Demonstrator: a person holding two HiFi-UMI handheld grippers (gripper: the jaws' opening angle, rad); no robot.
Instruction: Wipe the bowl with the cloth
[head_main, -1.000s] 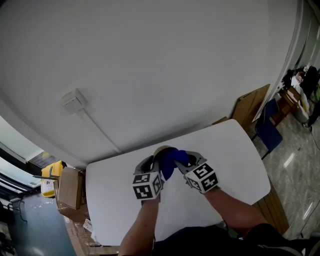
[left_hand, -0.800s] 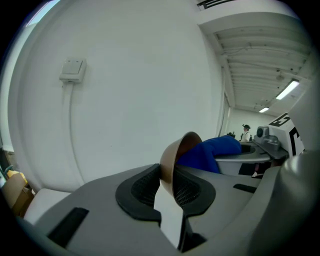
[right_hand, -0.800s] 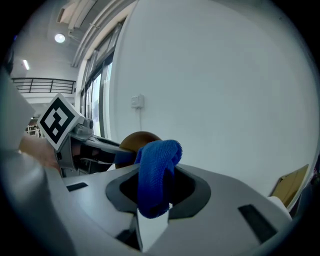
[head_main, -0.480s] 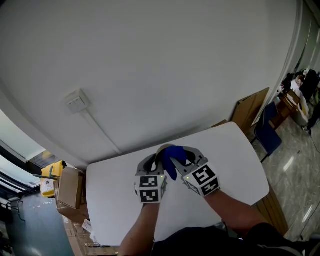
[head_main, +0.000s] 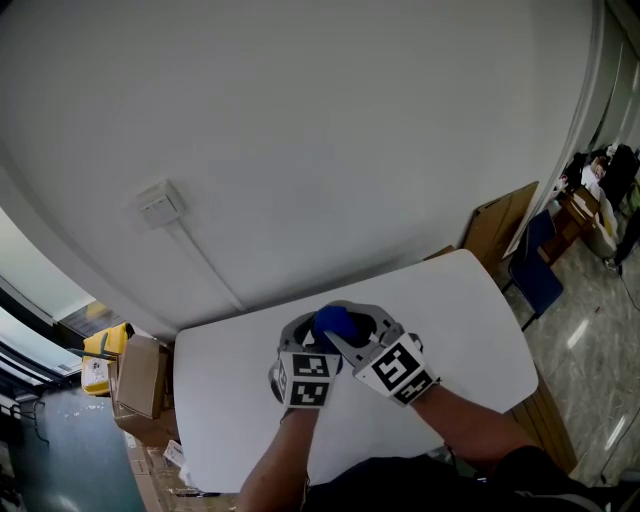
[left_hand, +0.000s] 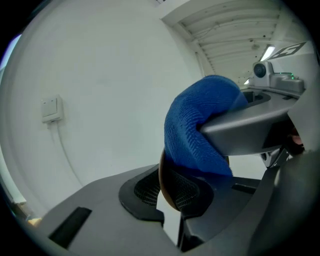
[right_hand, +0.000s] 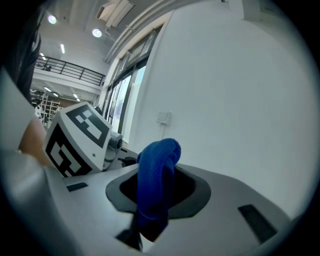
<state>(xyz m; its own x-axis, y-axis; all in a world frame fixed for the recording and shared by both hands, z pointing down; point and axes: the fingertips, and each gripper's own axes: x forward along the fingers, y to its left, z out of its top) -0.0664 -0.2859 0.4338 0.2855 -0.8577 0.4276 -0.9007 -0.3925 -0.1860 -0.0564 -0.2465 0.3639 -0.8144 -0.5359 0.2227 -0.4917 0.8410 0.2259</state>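
My left gripper (left_hand: 168, 194) holds the thin brown rim of the bowl (left_hand: 163, 186) between its pads, and its jaws are closing on it. My right gripper (right_hand: 154, 200) is shut on a bunched blue cloth (right_hand: 155, 172). In the head view both grippers are raised together above the white table (head_main: 470, 320), left gripper (head_main: 300, 335) beside right gripper (head_main: 352, 338). The cloth (head_main: 331, 323) sits between them, pressed against the bowl. In the left gripper view the cloth (left_hand: 197, 127) covers the top of the bowl, most of which is hidden.
A white wall with a switch box (head_main: 160, 203) and a cable rises behind the table. Cardboard boxes (head_main: 140, 375) stand on the floor at the left. A wooden board (head_main: 500, 215) and a blue chair (head_main: 535, 265) are at the table's right end.
My right gripper has swung left and down with the cloth, which now lies lower between the two grippers. The marker cubes have drawn closer together.
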